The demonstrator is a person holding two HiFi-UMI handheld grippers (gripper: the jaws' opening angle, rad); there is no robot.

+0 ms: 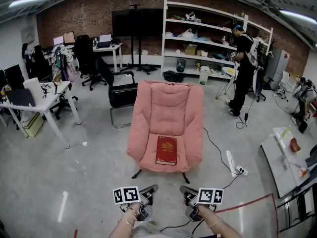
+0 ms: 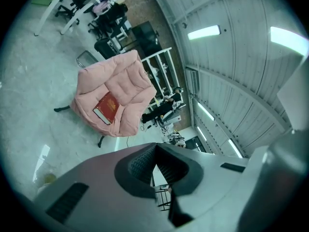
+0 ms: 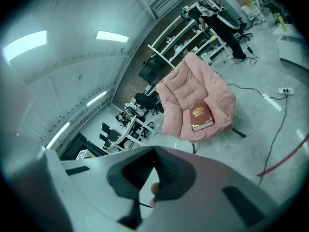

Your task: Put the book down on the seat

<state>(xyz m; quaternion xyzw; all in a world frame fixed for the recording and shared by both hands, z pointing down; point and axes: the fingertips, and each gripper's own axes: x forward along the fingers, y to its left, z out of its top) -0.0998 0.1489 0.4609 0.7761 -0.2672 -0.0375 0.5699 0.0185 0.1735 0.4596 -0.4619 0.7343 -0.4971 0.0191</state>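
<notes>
A dark red book (image 1: 166,150) with gold print lies flat on the seat of a pink padded armchair (image 1: 170,110); it also shows as the book (image 2: 106,108) in the left gripper view and the book (image 3: 201,117) in the right gripper view. My left gripper (image 1: 149,191) and right gripper (image 1: 187,191) are held low at the bottom of the head view, well back from the chair. Both point upward, tips meeting, shut with nothing between them. The left gripper (image 2: 155,149) and right gripper (image 3: 154,152) fill the lower part of their own views.
A black office chair (image 1: 119,88) stands behind the armchair on the left, a white desk (image 1: 39,100) farther left. A person (image 1: 243,68) stands by the white shelving (image 1: 213,38). A cable and power strip (image 1: 237,168) lie right of the armchair, and a white table (image 1: 282,157) at right.
</notes>
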